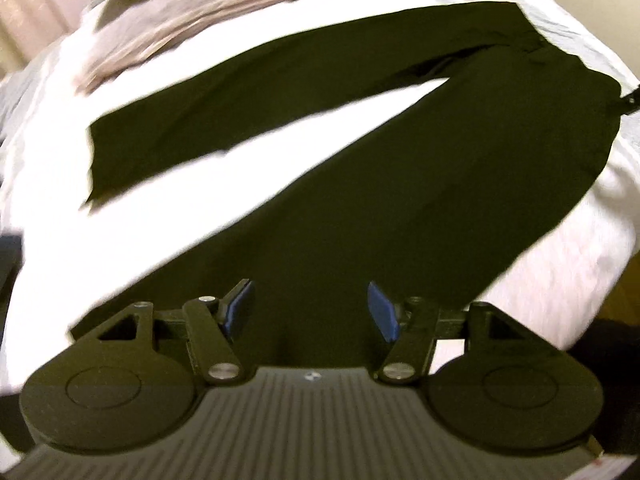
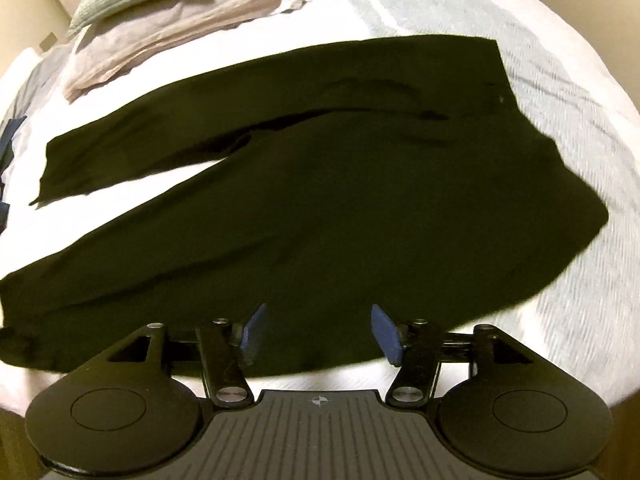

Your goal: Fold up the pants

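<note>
Black pants (image 2: 320,184) lie flat on the bed (image 2: 560,100), legs spread. Left claw (image 1: 312,308) and right claw (image 2: 318,334) hover above, jaws apart, gripping nothing.

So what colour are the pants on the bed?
Black pants, clearest in the right wrist view.

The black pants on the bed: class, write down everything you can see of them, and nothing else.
The black pants are a dark, matte, soft-looking fabric, spread flat and unfolded on the white bedding. The two legs run leftward and part in a narrow V, with bedding showing between them; the waistband lies at the right. A few shallow creases cross the seat. Only the bedding touches them: both hand-held grippers hover above, jaws open and empty.
</note>
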Motion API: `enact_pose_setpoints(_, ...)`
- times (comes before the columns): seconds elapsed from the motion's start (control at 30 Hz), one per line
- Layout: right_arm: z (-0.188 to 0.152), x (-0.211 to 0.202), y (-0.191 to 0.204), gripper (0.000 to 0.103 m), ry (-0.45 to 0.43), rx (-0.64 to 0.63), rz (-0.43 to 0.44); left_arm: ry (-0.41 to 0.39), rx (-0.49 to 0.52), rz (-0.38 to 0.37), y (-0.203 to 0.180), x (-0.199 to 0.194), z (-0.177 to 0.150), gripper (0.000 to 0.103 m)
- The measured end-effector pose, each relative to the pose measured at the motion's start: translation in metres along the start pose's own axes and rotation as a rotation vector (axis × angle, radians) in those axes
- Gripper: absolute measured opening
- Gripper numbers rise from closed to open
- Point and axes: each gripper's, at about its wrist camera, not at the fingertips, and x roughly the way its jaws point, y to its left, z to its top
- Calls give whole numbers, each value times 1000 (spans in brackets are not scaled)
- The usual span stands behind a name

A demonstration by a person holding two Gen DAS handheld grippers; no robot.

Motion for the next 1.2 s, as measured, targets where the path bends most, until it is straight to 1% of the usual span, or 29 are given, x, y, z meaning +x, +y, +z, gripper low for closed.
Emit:
enact_pose_setpoints(0.1, -10, -9, 22, 67, 17, -38, 18, 22, -59, 30, 19, -20, -31, 62)
enact_pose_setpoints(0.2, -12, -12, 39, 70, 31, -88, 27, 47, -139, 75, 29, -36, -56, 64)
enact_pose_setpoints(0.33, -7, -13, 47, 71, 36, -139, 56, 74, -237, 149, 45, -59, -85, 67)
enact_pose_setpoints(0.37, -6, -13, 48, 71, 34, -149, 63, 76, -265, 170, 47, -66, -89, 70)
enact_pose_setpoints(0.43, -1, -15, 45, 71, 30, -169, 71, 74, -314, 204, 50, -79, -97, 72)
enact_pose_setpoints(0.5, 3, -16, 42, 71, 31, -181, 71, 67, -354, 232, 49, -90, -98, 75)
enact_pose_setpoints(0.57, 5, -22, 34, 72, 30, -190, 66, 54, -383, 249, 47, -103, -93, 77)
enact_pose_setpoints(0.67, 7, -38, 19, 72, 15, -187, 49, 28, -424, 247, 41, -119, -82, 87)
enact_pose_setpoints(0.77, 5, -58, 5, 73, -4, -154, 4, 14, -421, 221, 35, -115, -60, 91)
enact_pose_setpoints(0.87, 1, -78, -7, 75, -14, -112, -21, 7, -392, 173, 28, -112, -41, 95)
enact_pose_setpoints(0.93, -4, -88, -13, 79, -17, -86, -58, -2, -369, 147, 21, -109, -30, 98)
enact_pose_setpoints(1.07, -11, -101, -21, 80, 1, -46, -86, -5, -307, 103, 12, -106, -9, 102)
enact_pose_setpoints(1.2, -17, -111, -22, 80, 0, -6, -111, 8, -256, 76, 2, -103, 4, 102)
